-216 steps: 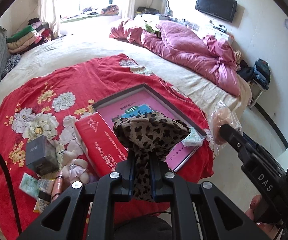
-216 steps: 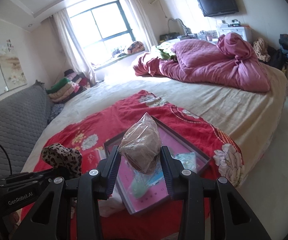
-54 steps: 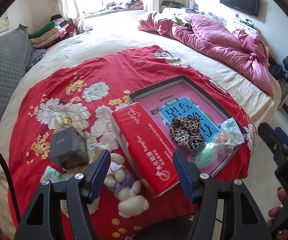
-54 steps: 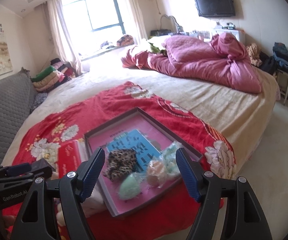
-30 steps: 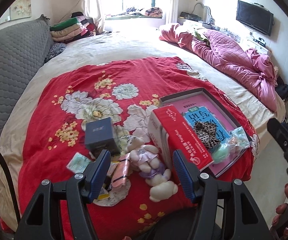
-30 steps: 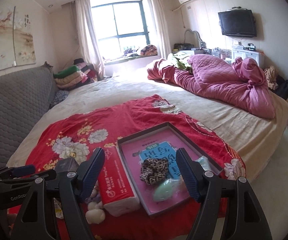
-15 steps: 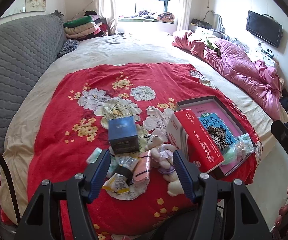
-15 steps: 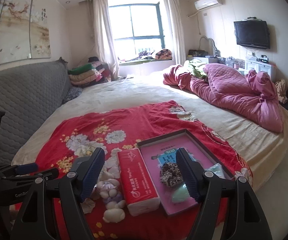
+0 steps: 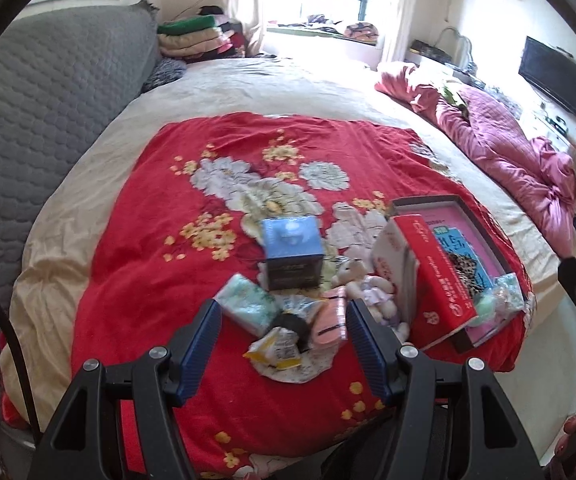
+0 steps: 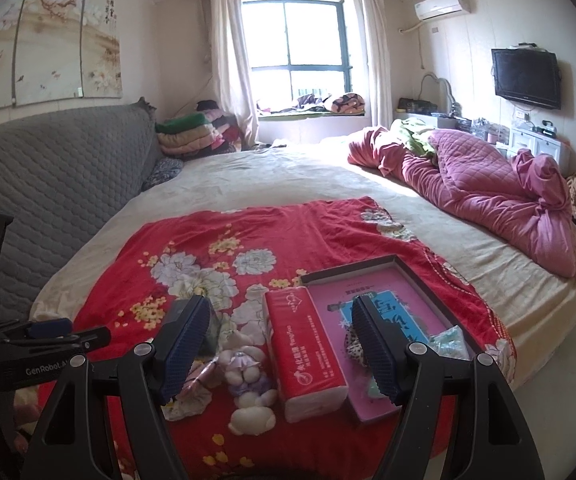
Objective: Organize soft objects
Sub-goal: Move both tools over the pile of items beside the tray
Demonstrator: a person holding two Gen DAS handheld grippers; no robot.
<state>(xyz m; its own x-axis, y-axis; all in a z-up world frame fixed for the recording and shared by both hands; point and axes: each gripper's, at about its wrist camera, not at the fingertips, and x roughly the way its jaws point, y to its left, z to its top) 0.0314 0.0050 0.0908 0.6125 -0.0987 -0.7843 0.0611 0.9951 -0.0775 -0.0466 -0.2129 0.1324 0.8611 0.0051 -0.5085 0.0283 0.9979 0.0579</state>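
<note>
A dark tray with a pink base point(image 9: 463, 214) point(image 10: 371, 286) lies on the red floral blanket point(image 9: 148, 240) point(image 10: 208, 240). In it are a leopard-print scrunchie point(image 9: 465, 270) point(image 10: 349, 346), a green puff point(image 9: 483, 306) and bagged soft items point(image 9: 507, 284) point(image 10: 449, 340). A red tissue pack point(image 9: 435, 272) point(image 10: 307, 344) leans on the tray's edge. A small plush bear point(image 9: 367, 284) point(image 10: 244, 372) lies beside it. My left gripper point(image 9: 282, 332) is open and empty above a pile with a tissue packet point(image 9: 248, 306) and a pink item point(image 9: 329, 316). My right gripper point(image 10: 280, 344) is open and empty, held back over the tissue pack.
A dark blue box point(image 9: 291, 252) stands behind the pile. A pink quilt point(image 10: 487, 184) lies bunched at the bed's far right. A grey padded headboard point(image 10: 48, 168) runs along the left. Folded blankets point(image 10: 192, 132) are stacked by the window.
Both grippers let go of the scrunchie and the bagged item into the tray, then drew back and swung left. The left gripper now faces the small pile.
</note>
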